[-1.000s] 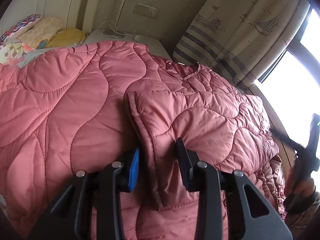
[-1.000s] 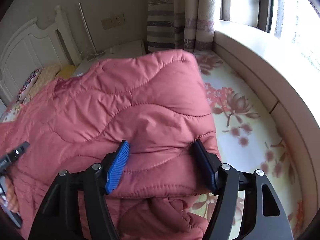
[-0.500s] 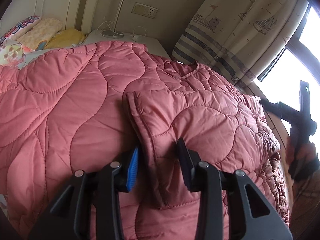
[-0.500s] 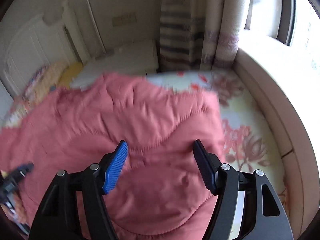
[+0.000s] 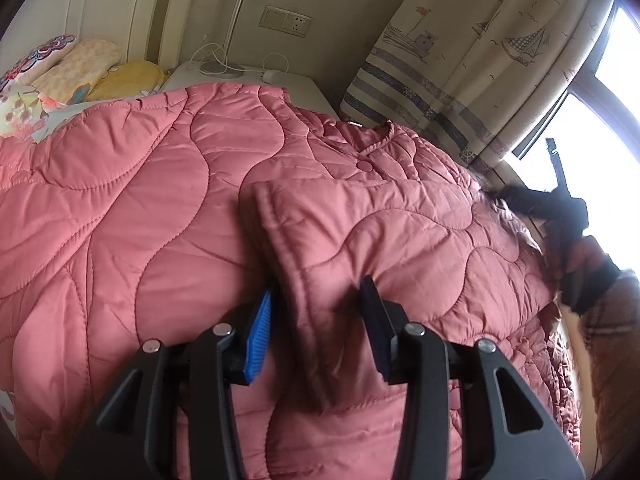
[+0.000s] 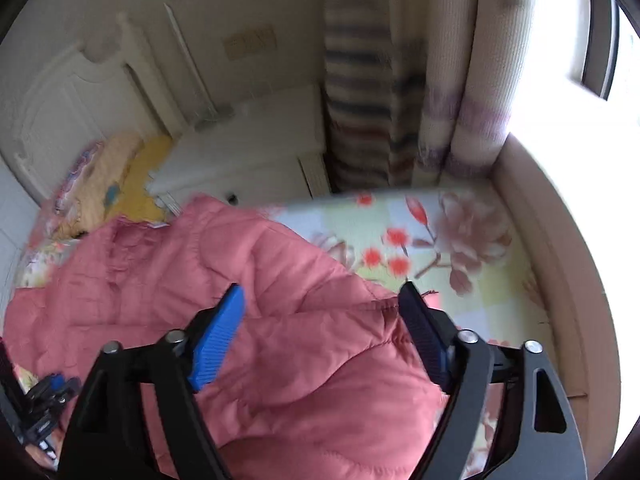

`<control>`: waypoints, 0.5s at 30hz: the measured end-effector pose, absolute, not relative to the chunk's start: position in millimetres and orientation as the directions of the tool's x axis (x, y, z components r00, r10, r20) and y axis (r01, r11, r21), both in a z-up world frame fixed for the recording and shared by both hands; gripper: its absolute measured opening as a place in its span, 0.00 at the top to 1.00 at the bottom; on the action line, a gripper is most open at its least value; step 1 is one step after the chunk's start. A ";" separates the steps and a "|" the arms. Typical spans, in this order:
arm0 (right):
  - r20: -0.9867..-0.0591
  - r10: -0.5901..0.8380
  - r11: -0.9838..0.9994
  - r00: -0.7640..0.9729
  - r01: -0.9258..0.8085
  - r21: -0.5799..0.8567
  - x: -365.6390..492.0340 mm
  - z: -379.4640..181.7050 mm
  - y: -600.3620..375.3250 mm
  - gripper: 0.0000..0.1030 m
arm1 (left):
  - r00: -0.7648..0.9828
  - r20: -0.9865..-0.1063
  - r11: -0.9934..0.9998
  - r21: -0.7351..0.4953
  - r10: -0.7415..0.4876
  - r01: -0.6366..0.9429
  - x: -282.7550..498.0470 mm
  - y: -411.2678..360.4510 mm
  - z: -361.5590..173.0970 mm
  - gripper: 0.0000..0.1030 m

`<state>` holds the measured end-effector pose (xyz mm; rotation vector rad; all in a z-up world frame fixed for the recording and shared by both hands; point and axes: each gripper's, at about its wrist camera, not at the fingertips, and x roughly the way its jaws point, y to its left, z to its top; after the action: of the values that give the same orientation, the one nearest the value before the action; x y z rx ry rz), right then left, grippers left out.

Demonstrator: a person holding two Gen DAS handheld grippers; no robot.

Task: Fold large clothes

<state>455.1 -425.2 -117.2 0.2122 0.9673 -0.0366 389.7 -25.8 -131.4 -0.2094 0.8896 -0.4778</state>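
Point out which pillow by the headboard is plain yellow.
The yellow pillow, nearest the white nightstand; the pillows left of it are a checked peach one and a floral one.
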 end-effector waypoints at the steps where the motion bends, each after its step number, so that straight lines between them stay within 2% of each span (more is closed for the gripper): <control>1: -0.856 0.034 0.983 0.515 0.138 0.122 466.3 -133.1 -425.2 0.21 | 0.533 -0.693 0.874 -0.372 -0.485 0.312 389.8 -25.1 -131.4 0.59; 2: -0.872 0.025 0.985 0.489 0.139 0.105 471.4 -145.0 -424.8 0.18 | 0.534 -0.692 0.874 -0.373 -0.486 0.312 389.5 -24.5 -131.5 0.59; 6: -0.847 -0.076 0.982 0.525 0.185 0.026 458.3 -126.4 -412.9 0.18 | 0.531 -0.692 0.872 -0.374 -0.489 0.316 390.0 -25.0 -131.6 0.57; 8: -0.783 -0.140 0.978 0.606 0.210 -0.012 426.4 -97.2 -395.8 0.16 | 0.531 -0.693 0.872 -0.368 -0.489 0.323 389.2 -25.9 -131.2 0.55; 10: -0.717 -0.128 0.983 0.685 0.185 0.001 390.0 -78.5 -372.4 0.14 | 0.528 -0.693 0.870 -0.365 -0.491 0.331 389.1 -27.6 -130.6 0.51; 11: -0.698 -0.105 0.989 0.708 0.147 -0.001 373.1 -76.2 -355.4 0.08 | 0.527 -0.693 0.869 -0.364 -0.493 0.335 389.1 -29.1 -130.3 0.49; 13: -0.706 -0.112 0.994 0.699 0.092 -0.066 354.3 -88.7 -325.9 0.06 | 0.524 -0.692 0.867 -0.362 -0.497 0.344 388.8 -30.7 -129.9 0.46; 15: -0.762 -0.124 0.992 0.636 0.069 -0.104 358.6 -118.0 -315.4 0.06 | 0.518 -0.690 0.861 -0.364 -0.506 0.356 389.0 -32.8 -129.6 0.37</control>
<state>358.6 -315.4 -118.0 -0.0669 0.8753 -0.1100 389.0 -32.8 -129.6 -0.1850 0.8868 -0.5204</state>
